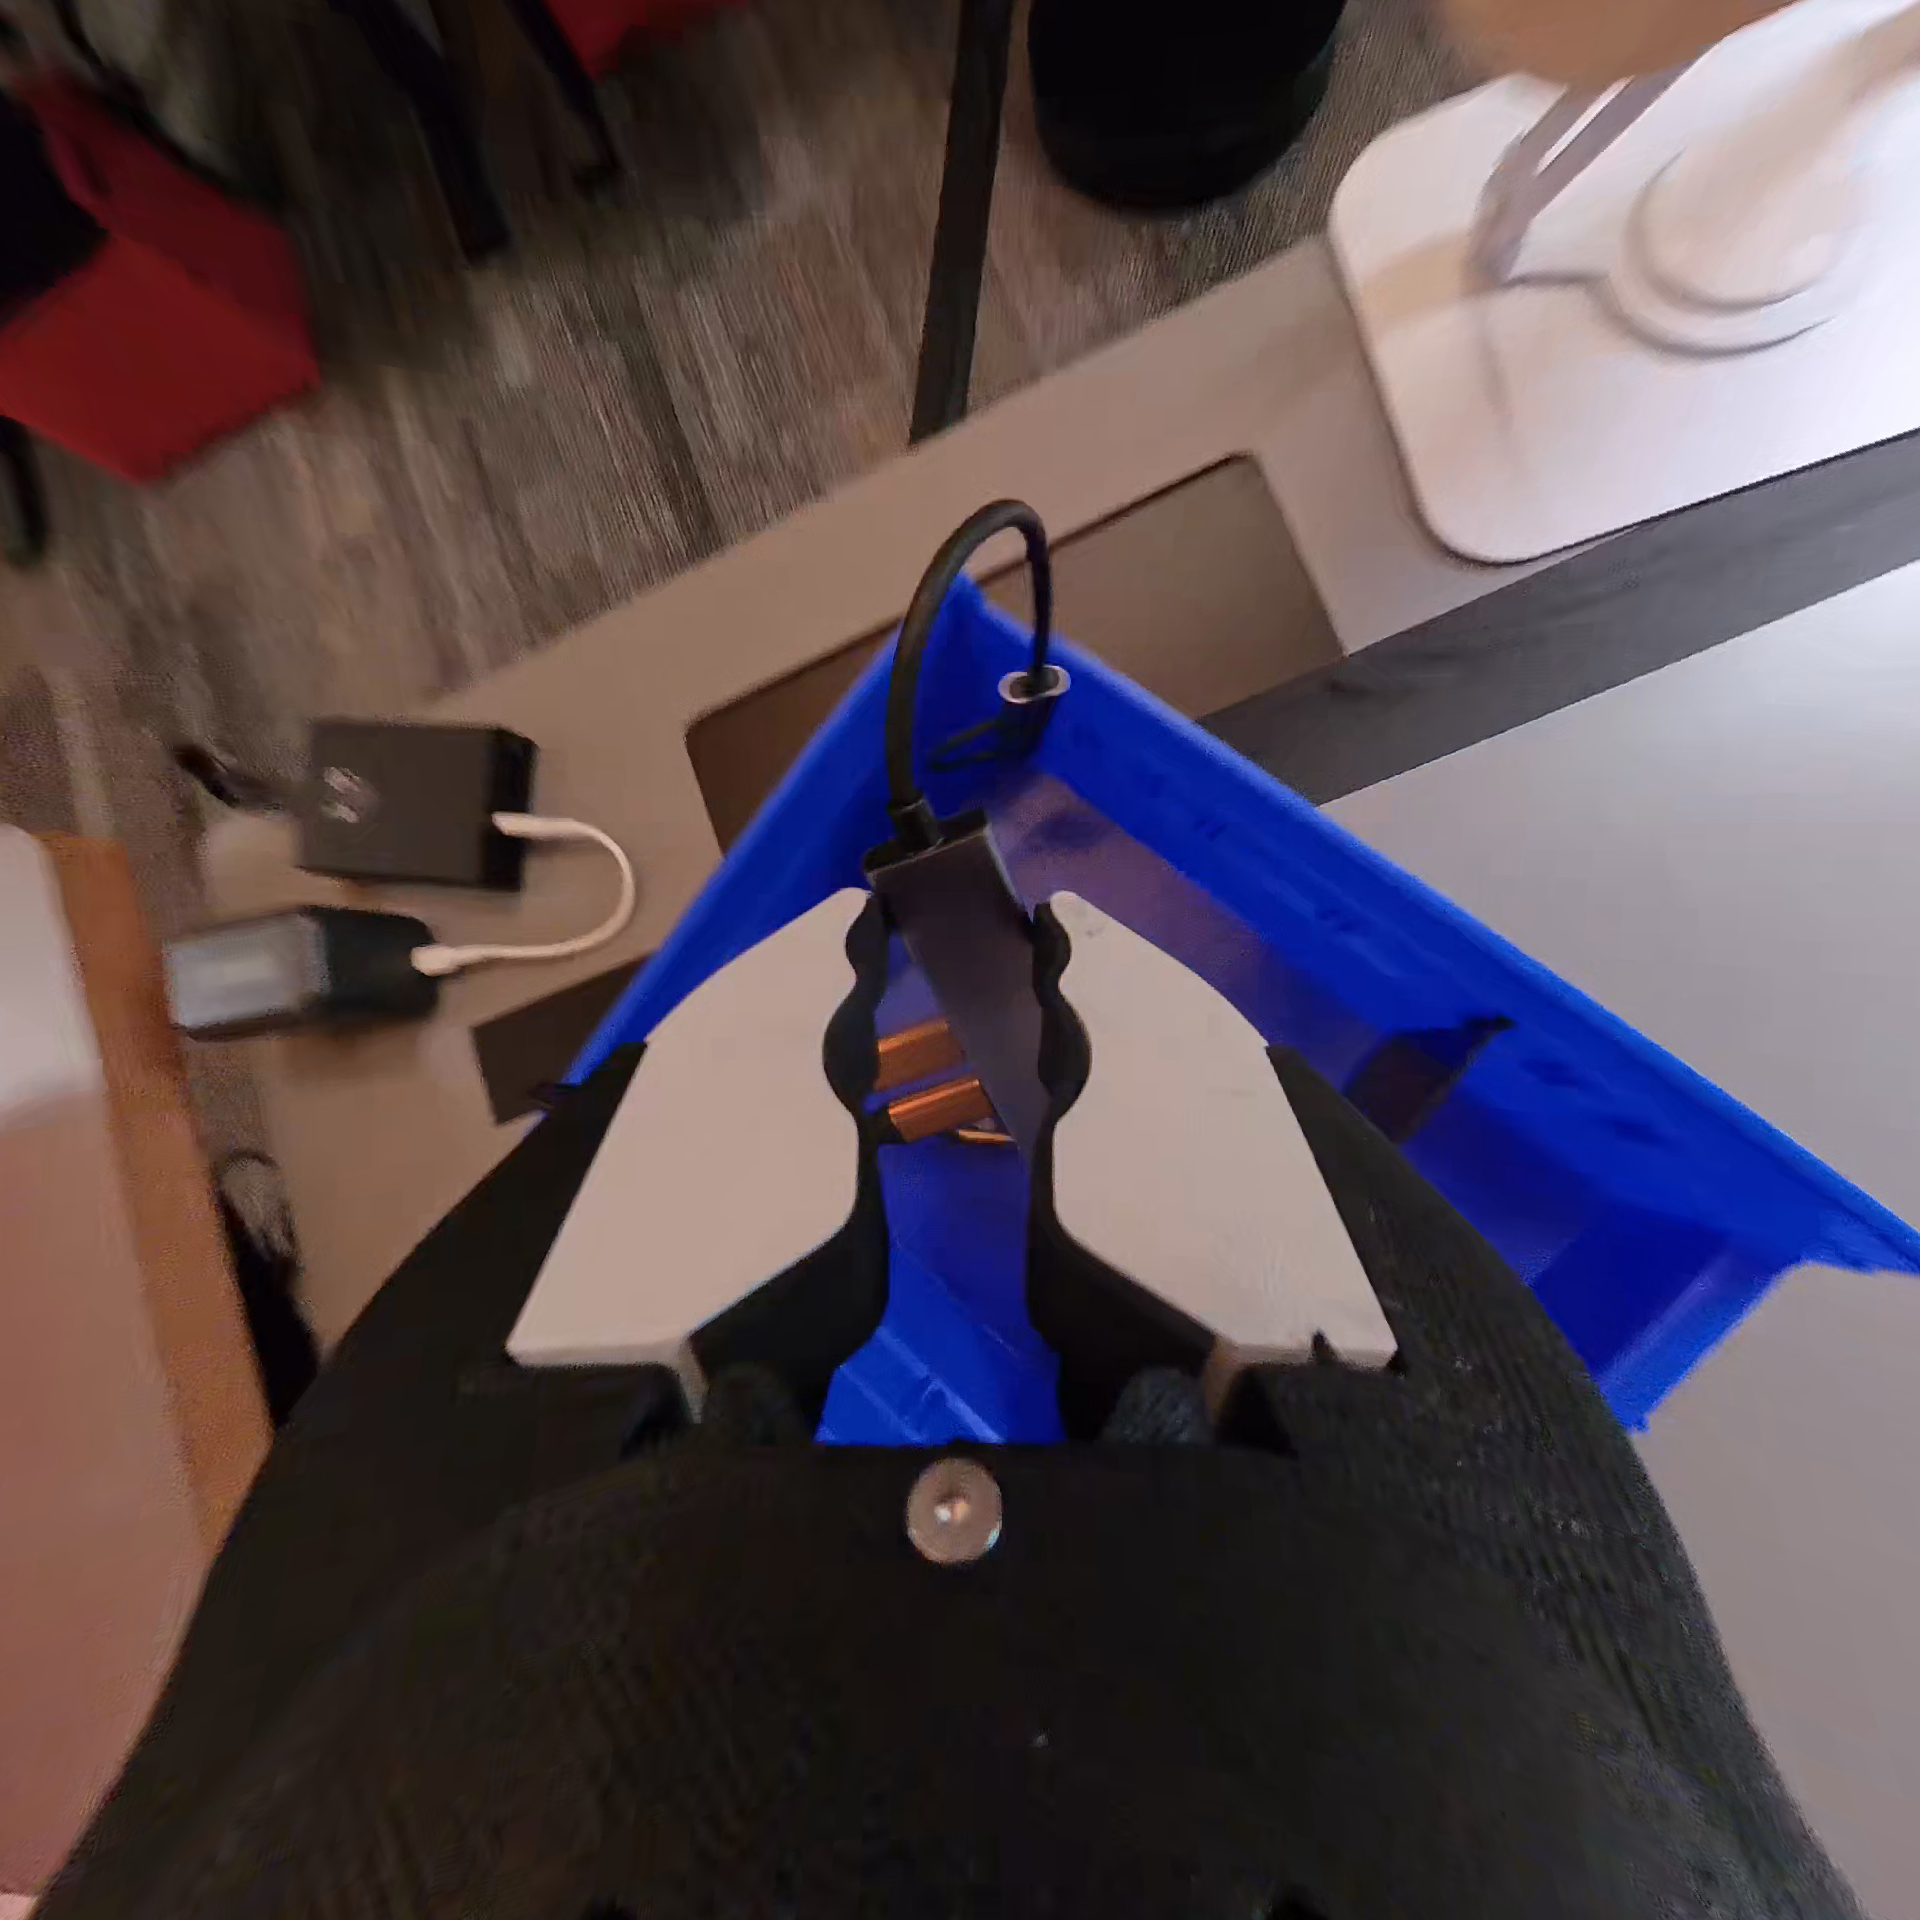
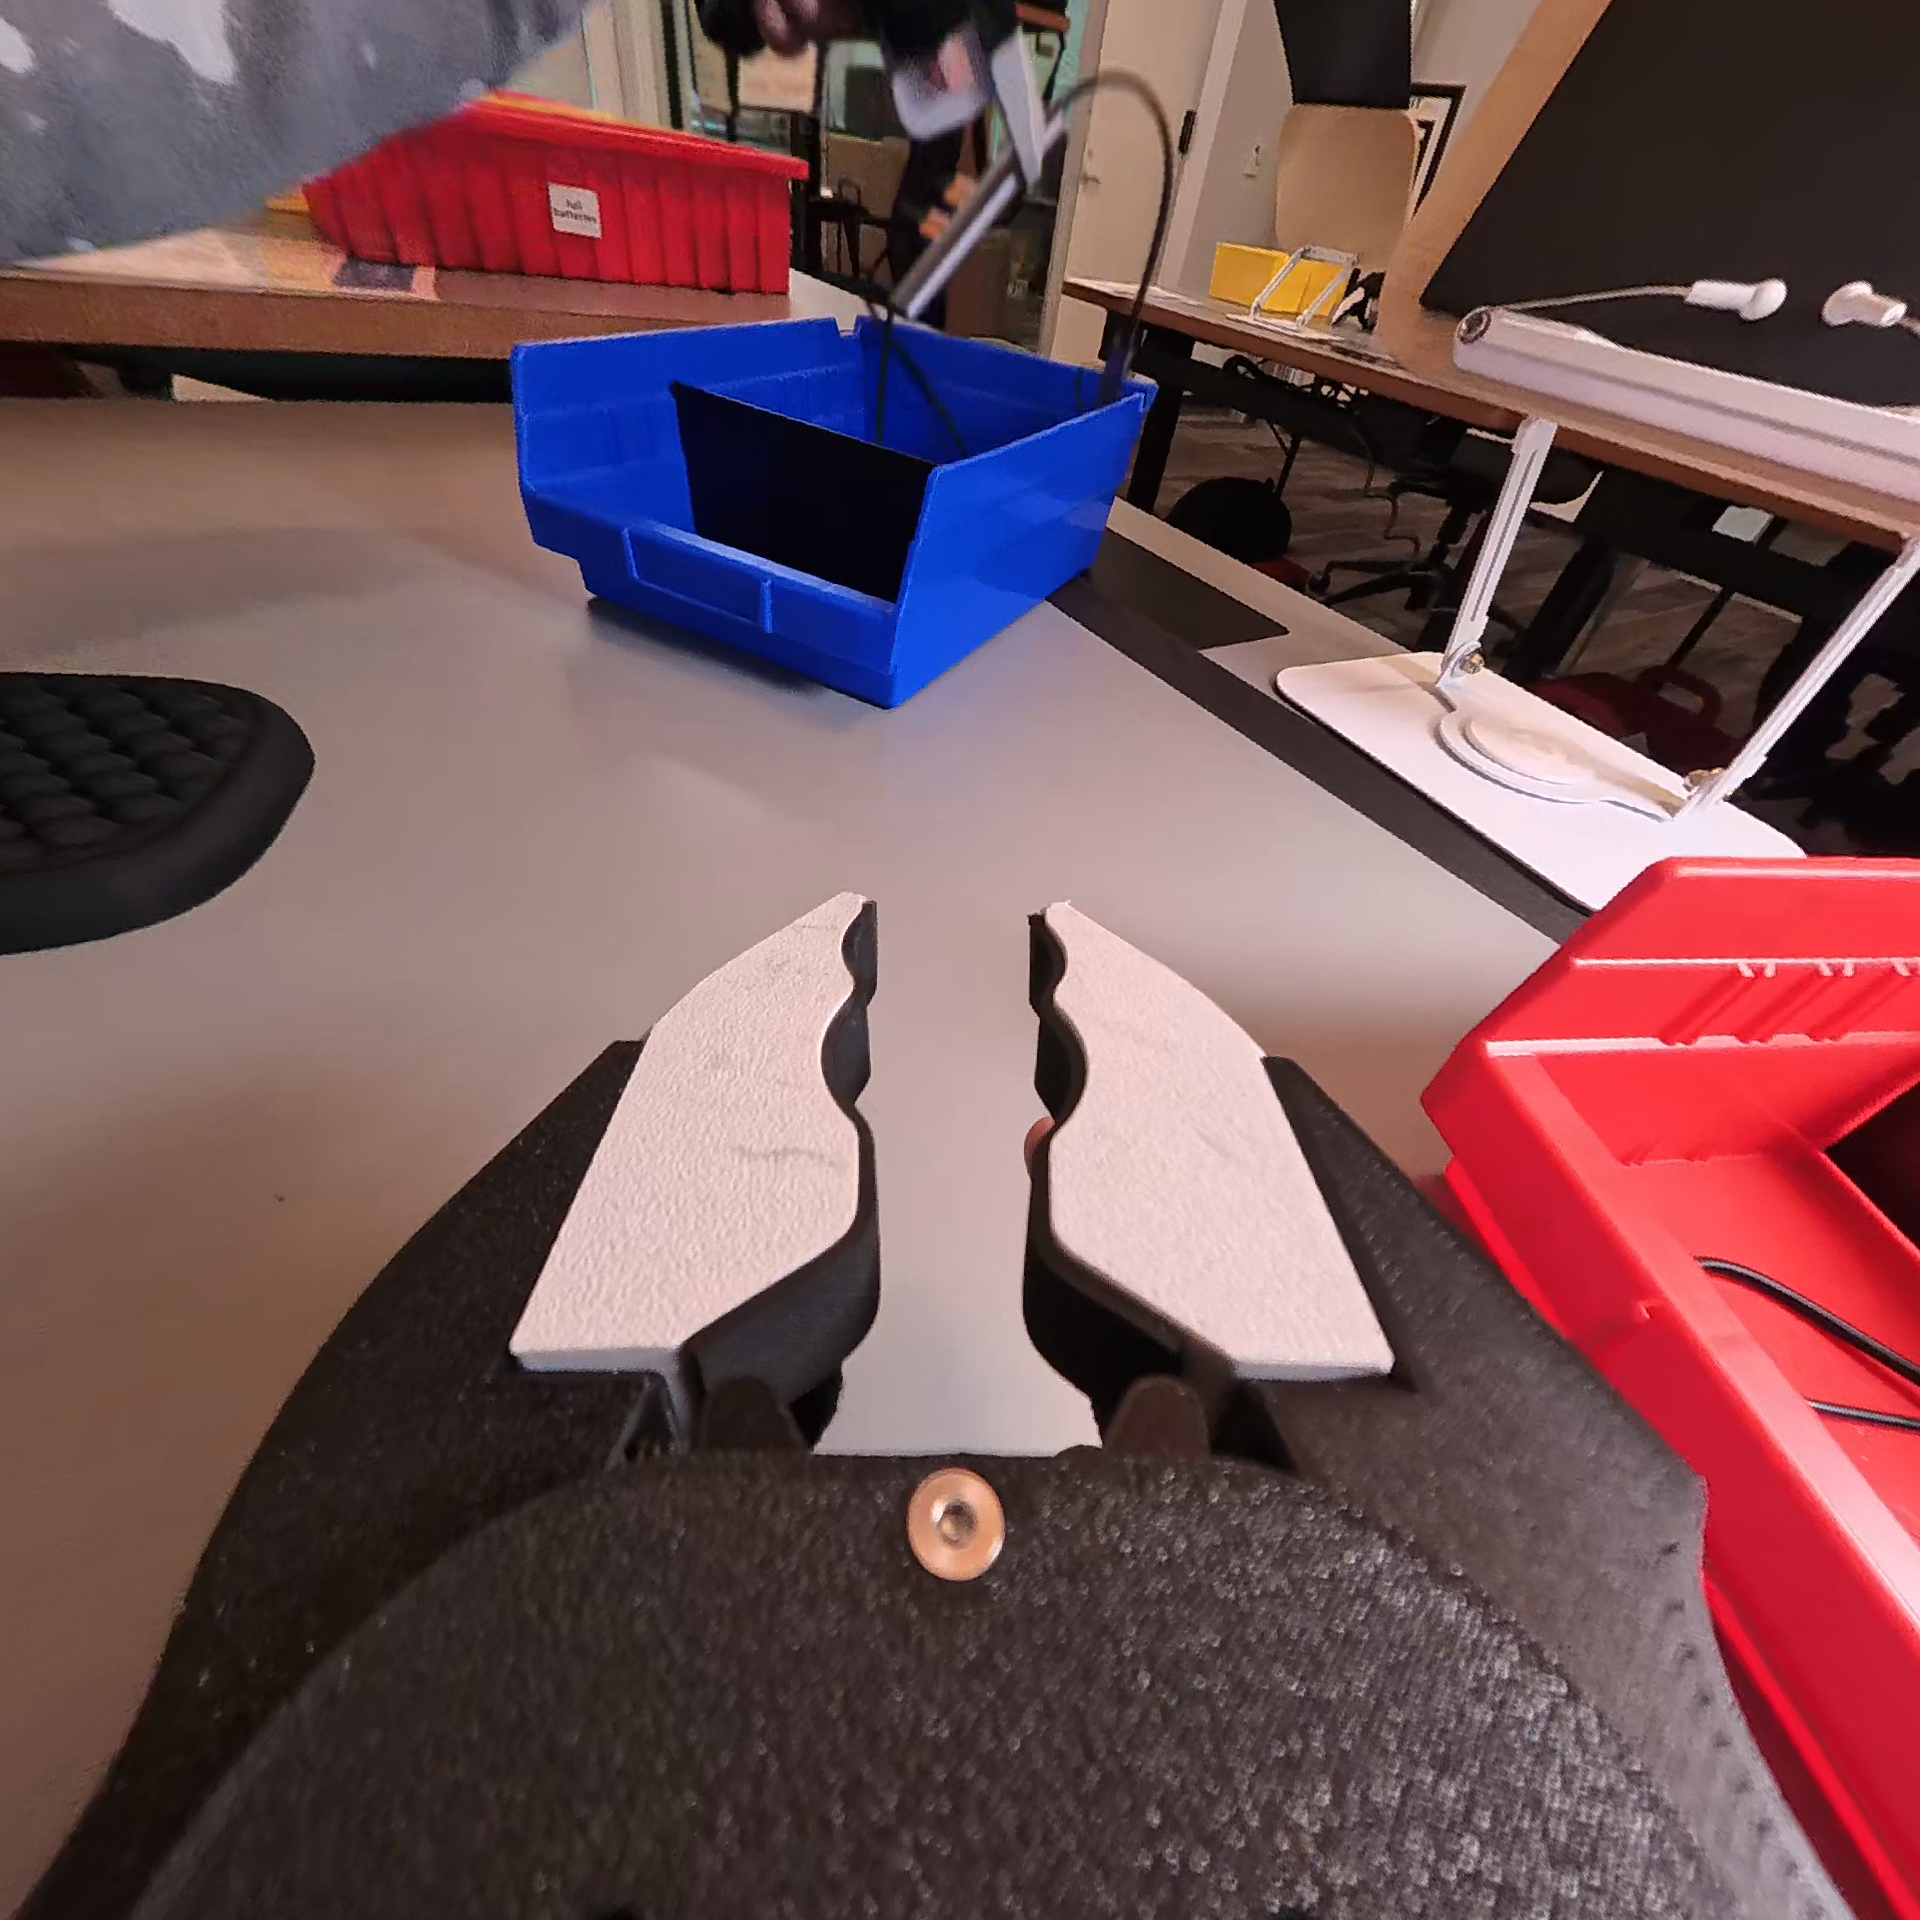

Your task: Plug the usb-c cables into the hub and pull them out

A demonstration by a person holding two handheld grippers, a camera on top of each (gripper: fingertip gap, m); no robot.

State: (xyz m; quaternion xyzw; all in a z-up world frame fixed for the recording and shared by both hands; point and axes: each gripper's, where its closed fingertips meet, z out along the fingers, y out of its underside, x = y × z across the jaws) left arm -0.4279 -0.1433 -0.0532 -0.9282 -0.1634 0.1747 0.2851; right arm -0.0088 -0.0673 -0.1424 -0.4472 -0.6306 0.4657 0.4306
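- Above the blue bin [image 1: 1299, 904], our left gripper [image 1: 956, 935] is clenched on the dark hub [image 1: 961, 935], whose short black cable [image 1: 935, 623] loops up and over, its plug end hanging free near the bin wall.
- Low over the grey table [image 2: 623, 779], our right gripper [image 2: 953, 925] is released and carries nothing; the blue bin sits well ahead of it.
- A red bin [image 2: 1662, 1091] just beside our right gripper has a thin black cable [image 2: 1808, 1320] lying in it.
- We judge no plugging done: nothing visibly sits in the hub, so inserting and pulling out both remain.
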